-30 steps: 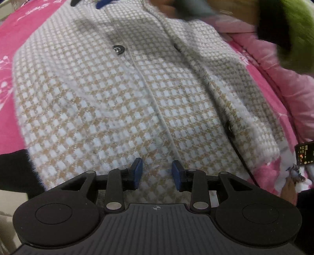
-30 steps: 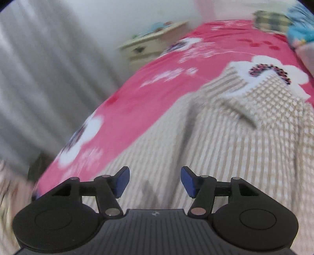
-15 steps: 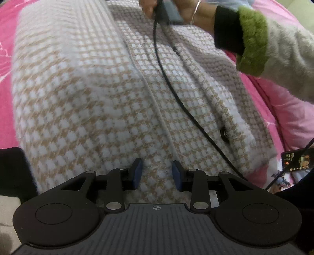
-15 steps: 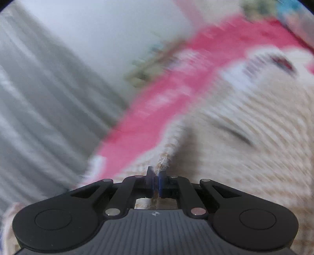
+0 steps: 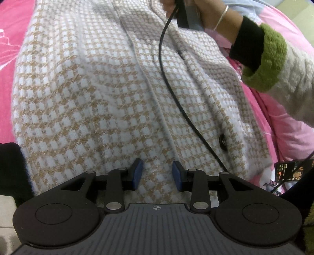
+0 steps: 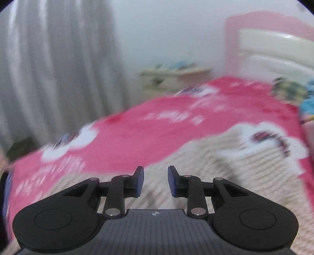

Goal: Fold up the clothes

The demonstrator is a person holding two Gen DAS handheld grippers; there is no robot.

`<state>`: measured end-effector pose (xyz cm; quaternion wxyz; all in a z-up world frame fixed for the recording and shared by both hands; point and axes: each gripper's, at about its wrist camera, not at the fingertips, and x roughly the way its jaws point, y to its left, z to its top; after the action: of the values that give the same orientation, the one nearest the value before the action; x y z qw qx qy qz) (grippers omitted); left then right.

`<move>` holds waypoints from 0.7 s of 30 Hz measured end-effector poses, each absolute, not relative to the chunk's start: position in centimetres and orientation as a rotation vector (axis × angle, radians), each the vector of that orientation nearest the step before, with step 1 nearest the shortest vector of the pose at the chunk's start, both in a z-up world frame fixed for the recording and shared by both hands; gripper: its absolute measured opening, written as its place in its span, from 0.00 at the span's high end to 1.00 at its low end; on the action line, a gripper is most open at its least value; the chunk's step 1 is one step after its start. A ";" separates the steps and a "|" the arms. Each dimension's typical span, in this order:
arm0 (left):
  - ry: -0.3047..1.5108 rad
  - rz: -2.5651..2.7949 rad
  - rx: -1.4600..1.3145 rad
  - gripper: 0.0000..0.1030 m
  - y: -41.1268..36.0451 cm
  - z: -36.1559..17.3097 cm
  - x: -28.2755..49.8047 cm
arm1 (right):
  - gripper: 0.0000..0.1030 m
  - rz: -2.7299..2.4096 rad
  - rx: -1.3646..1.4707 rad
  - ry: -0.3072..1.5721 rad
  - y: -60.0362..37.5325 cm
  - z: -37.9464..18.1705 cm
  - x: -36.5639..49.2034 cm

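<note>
Cardigan, checked in beige and white, knitted: lying spread on the pink bed cover and filling nearly the whole left wrist view. One dark button is showing on the flap at the right, which is lying over the front panel as a long strip.

Right tongs: half a second ago they were pinched together on a ridge of the cardigan's edge; now they are opening, with nothing between the pads, and the knit is lying below and beyond them. The view is smeared by motion, so finer detail cannot be told. Judgement: the flap is being let go after being carried across, so one side fold is probably being finished.

Left tongs: standing partly apart above the near hem, pads on either side of the front seam. Their gap is matching what it was a second ago. Whether the pads are touching the knit cannot be told; no fabric is gathered between them.

Hand with a bracelet, in a sleeve with a green cuff: gripping the other tool's handle at the far end of the cardigan, a black cable trailing from it across the knit. A second ago that hand was barely in view; now it is sitting over the collar end.

Remaining, as judged: the left half is lying unfolded, so more folds are outstanding.
</note>
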<state>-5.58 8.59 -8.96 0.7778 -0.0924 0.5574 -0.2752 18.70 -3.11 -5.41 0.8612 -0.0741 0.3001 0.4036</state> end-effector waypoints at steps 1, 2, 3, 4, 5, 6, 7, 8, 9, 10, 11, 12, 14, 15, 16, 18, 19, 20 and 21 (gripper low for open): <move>1.205 -0.594 -0.202 0.67 8.5 -9.0 -5.6 | 0.72 0.852 -0.187 0.690 -2.2 -7.1 19.0; 1.204 -0.593 -0.204 0.67 8.5 -9.0 -5.6 | 0.72 0.855 -0.204 0.745 -1.6 -8.7 19.6; 1.204 -0.591 -0.207 0.66 8.4 -9.0 -5.6 | 0.72 0.852 -0.197 0.757 -1.4 -10.0 19.8; 1.209 -0.584 -0.220 0.66 8.6 -8.8 -5.5 | 0.72 0.847 -0.187 0.768 -1.4 -10.5 20.0; 1.215 -0.576 -0.234 0.66 8.8 -8.6 -5.4 | 0.72 0.840 -0.171 0.779 -1.6 -9.9 20.1; 1.230 -0.570 -0.272 0.66 9.3 -8.1 -5.1 | 0.71 0.833 -0.155 0.791 -1.8 -9.4 20.2; 1.243 -0.563 -0.308 0.67 9.8 -7.5 -4.7 | 0.70 0.834 -0.145 0.797 -2.0 -8.9 20.2; 1.222 -0.556 -0.331 0.67 10.7 -6.2 -4.1 | 0.70 0.847 -0.143 0.797 -2.3 -8.2 20.0; 1.198 -0.549 -0.352 0.67 11.6 -4.8 -3.6 | 0.70 0.860 -0.141 0.796 -2.6 -7.6 19.9; 1.144 -0.530 -0.352 0.66 12.8 -2.9 -2.8 | 0.70 0.872 -0.133 0.797 -2.9 -6.9 19.6; 1.091 -0.509 -0.349 0.66 14.0 -0.9 -2.0 | 0.70 0.886 -0.111 0.800 -3.1 -6.3 19.1; 1.054 -0.464 -0.315 0.66 15.2 0.7 -0.9 | 0.67 0.902 -0.081 0.805 -3.4 -5.8 18.7; 1.019 -0.335 -0.207 0.65 17.0 2.6 1.6 | 0.60 0.942 -0.040 0.792 -3.4 -4.3 17.9; 1.018 -0.254 -0.135 0.65 17.7 3.0 3.0 | 0.56 0.958 -0.039 0.775 -3.2 -3.9 17.4; 1.017 -0.176 -0.065 0.65 18.4 3.4 4.5 | 0.55 0.970 -0.042 0.763 -2.9 -3.5 17.0; 1.056 -0.091 0.040 0.65 19.2 2.0 7.0 | 0.54 1.002 -0.031 0.759 -2.4 -3.0 16.3; 1.056 -0.087 0.080 0.65 19.3 1.0 8.0 | 0.51 1.017 -0.022 0.760 -2.2 -2.9 16.0; 1.069 -0.074 0.114 0.65 19.5 -0.3 9.0 | 0.49 1.029 -0.015 0.763 -1.9 -2.8 15.7; 1.085 -0.058 0.126 0.65 19.6 -1.5 9.7 | 0.44 1.041 -0.007 0.765 -1.5 -2.7 15.4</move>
<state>9.71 19.62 -1.48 0.8540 0.0601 0.5161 -0.0278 15.41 -1.55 -2.67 0.7985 -0.0035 0.3564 0.4851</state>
